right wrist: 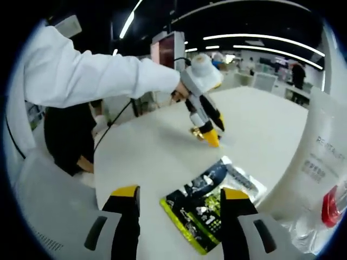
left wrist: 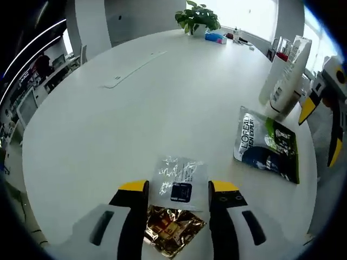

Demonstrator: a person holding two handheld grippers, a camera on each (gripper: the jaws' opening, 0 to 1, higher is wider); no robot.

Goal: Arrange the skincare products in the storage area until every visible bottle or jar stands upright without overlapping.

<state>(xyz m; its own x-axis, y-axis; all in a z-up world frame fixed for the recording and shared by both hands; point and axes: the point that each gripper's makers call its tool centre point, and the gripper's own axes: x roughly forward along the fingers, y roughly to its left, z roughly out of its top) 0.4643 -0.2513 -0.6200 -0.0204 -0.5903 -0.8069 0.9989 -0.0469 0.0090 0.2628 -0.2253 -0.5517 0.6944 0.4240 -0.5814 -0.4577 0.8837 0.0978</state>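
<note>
The left gripper (left wrist: 178,194) hung open over a clear sachet (left wrist: 179,182) and gold packet (left wrist: 172,231); the right gripper (right wrist: 180,198) spread empty above a green pouch (right wrist: 209,210) beside bottles (left wrist: 286,76).

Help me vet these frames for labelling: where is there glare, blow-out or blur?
Left gripper view: windows blown out behind the green potted plant; crinkled gold foil sachet glints. Right gripper view: dark ceiling with bright strip lights; white tube with red cap looms soft at the edge.

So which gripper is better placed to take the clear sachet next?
Left. The left gripper has its open jaws on either side of the clear sachet; the right gripper hangs over the dark green pouch.
</note>
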